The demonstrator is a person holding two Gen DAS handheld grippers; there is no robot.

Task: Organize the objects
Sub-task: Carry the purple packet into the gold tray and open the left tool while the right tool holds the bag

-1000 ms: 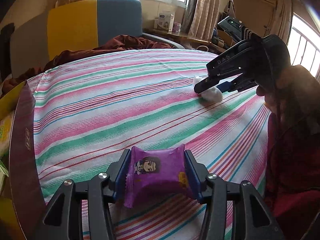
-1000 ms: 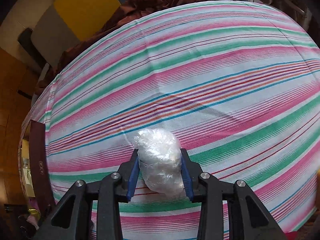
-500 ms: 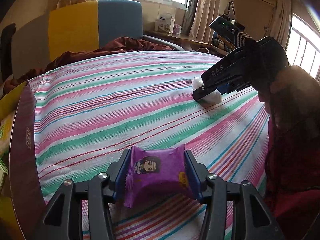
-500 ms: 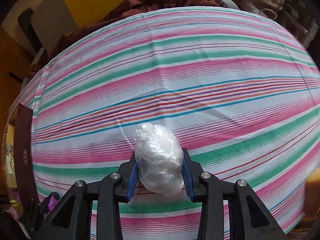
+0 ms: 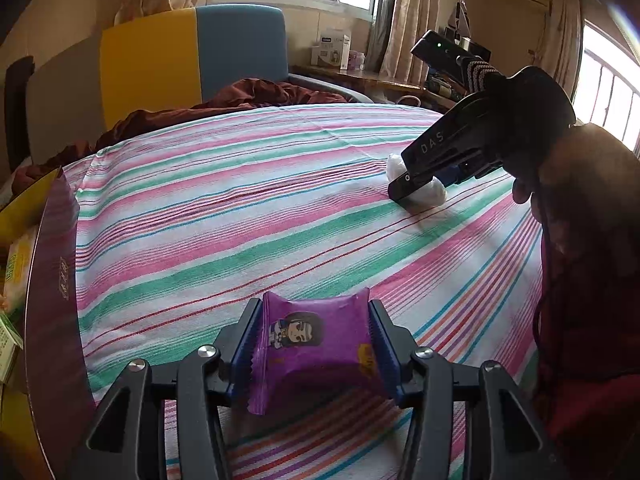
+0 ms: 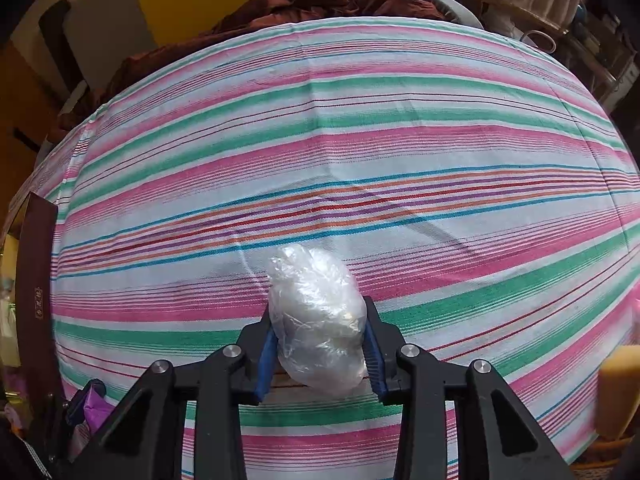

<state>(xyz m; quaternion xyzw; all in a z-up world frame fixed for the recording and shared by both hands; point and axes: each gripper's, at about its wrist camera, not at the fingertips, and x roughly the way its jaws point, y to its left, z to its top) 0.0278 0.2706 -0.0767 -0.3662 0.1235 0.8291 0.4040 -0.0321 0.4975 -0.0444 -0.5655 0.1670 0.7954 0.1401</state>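
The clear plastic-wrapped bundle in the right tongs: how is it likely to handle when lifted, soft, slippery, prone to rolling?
The plastic-wrapped bundle looks soft: its crinkled film bulges past the right tongs on both sides, so it probably squashes rather than resists. The glossy wrap may be slippery, so it could creep under a loose grip. Its rounded, lumpy shape suggests that, set on the striped bedsheet, it might wobble but probably not roll far.

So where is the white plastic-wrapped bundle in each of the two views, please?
Left wrist view: the white plastic-wrapped bundle is at upper right, small, on the striped cloth, held in the right claw.
Right wrist view: it is at lower centre, large, between the blue pads.
Shared landmark: the dark maroon box wall, at the left edge in both.
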